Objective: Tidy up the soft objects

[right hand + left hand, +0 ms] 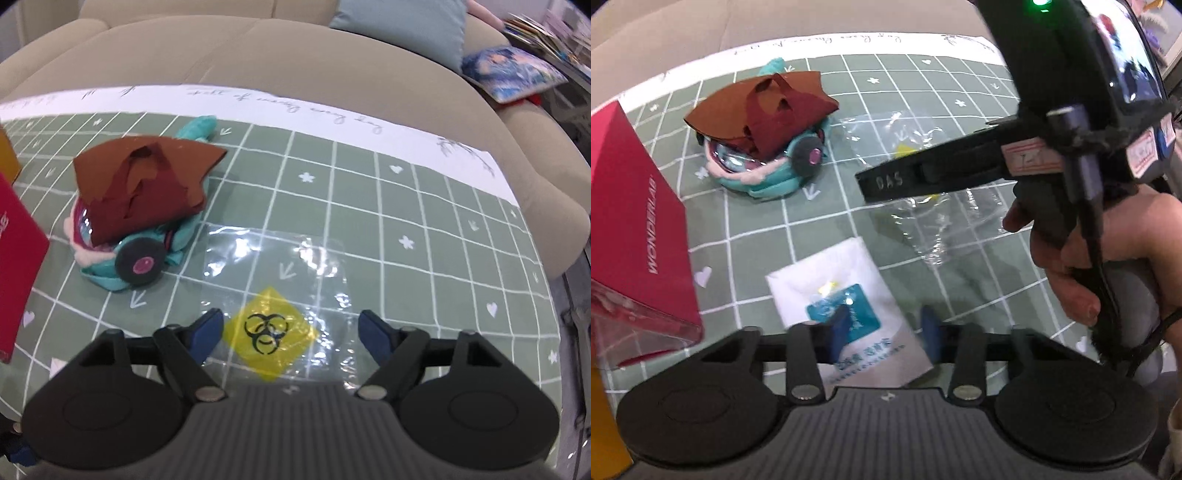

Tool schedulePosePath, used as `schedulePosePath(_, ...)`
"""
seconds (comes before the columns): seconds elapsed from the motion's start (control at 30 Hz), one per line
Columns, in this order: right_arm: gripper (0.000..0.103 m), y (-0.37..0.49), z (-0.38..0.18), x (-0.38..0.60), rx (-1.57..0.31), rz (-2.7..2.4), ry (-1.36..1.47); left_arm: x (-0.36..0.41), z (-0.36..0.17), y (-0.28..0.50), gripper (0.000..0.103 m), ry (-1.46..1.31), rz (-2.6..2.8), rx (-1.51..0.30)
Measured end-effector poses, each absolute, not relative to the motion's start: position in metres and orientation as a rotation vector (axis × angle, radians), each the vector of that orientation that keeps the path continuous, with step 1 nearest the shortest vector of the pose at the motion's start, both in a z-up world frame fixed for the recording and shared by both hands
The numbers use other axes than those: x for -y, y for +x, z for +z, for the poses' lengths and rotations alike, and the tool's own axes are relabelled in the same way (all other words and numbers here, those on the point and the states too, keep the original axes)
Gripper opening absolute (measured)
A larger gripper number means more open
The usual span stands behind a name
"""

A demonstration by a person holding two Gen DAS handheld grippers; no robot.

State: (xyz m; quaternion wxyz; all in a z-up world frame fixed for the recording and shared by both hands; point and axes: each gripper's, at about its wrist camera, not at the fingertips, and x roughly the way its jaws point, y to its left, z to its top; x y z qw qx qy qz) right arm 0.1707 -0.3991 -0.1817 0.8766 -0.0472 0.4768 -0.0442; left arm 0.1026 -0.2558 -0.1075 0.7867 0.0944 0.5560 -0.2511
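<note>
Beside the plush toy (764, 147) | left gripper (882, 334) fingers clamped on white tissue pack (846, 295) | right gripper (291, 332) fingers apart over clear bag (277, 295) | risk: pack seemed barely pinched, might've slipped

Teal plush (147, 254), green gridded cloth (406, 206)

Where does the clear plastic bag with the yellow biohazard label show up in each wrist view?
Left wrist: clear plastic bag lies right of centre, partly hidden behind the other claw's dark finger.
Right wrist: the bag lies at lower centre, its yellow label between the open claw fingers.
Shared landmark: the teal plush toy lies left of it.
</note>
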Motion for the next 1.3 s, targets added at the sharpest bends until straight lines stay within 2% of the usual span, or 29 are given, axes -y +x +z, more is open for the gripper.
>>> schedulePosePath(0.13, 0.080, 0.171, -0.186, 0.399, -1.008, -0.089, -0.091, 0.253, -0.109, 0.105, 0.010, 0.239, -0.523, -1.178)
schedulePosePath(0.2, 0.080, 0.171, -0.186, 0.401, -1.012, -0.097, -0.067, 0.250, -0.109, 0.107, 0.006, 0.233, -0.521, -1.178)
schedulePosePath(0.3, 0.075, 0.170, -0.186, 0.404, -1.011, -0.096, -0.032, 0.246, -0.110, 0.109, 0.006, 0.215, -0.532, -1.187)
schedulePosePath(0.37, 0.067, 0.169, -0.186, 0.406, -1.006, -0.081, -0.010, 0.242, -0.110, 0.110, 0.011, 0.185, -0.548, -1.193)
schedulePosePath(0.43, 0.053, 0.168, -0.185, 0.405, -1.002, -0.069, 0.008, 0.239, -0.109, 0.109, 0.032, 0.149, -0.570, -1.195)
schedulePosePath(0.47, 0.048, 0.168, -0.184, 0.404, -0.998, -0.068, 0.009, 0.239, -0.111, 0.110, 0.035, 0.132, -0.578, -1.196)
schedulePosePath(0.57, 0.019, 0.166, -0.182, 0.402, -0.998, -0.069, 0.010, 0.241, -0.111, 0.111, 0.046, 0.110, -0.580, -1.207)
schedulePosePath(0.6, 0.005, 0.166, -0.182, 0.401, -1.001, -0.079, -0.009, 0.243, -0.111, 0.112, 0.056, 0.112, -0.584, -1.211)
schedulePosePath(0.63, 0.000, 0.165, -0.182, 0.401, -1.003, -0.086, -0.030, 0.246, -0.112, 0.113, 0.067, 0.120, -0.589, -1.213)
schedulePosePath(1.0, 0.000, 0.159, -0.175, 0.431, -1.010, -0.124, 0.065, 0.306, -0.124, 0.100, 0.096, 0.509, -0.396, -1.172)
schedulePosePath(1.07, 0.000, 0.155, -0.172, 0.435, -1.001, -0.123, 0.076, 0.301, -0.124, 0.102, 0.090, 0.459, -0.363, -1.188)
schedulePosePath(1.2, 0.000, 0.154, -0.171, 0.440, -1.001, -0.140, 0.091, 0.281, -0.121, 0.112, 0.092, 0.323, -0.375, -1.201)
schedulePosePath(1.3, 0.000, 0.155, -0.170, 0.441, -1.002, -0.148, 0.104, 0.282, -0.124, 0.123, 0.094, 0.345, -0.358, -1.223)
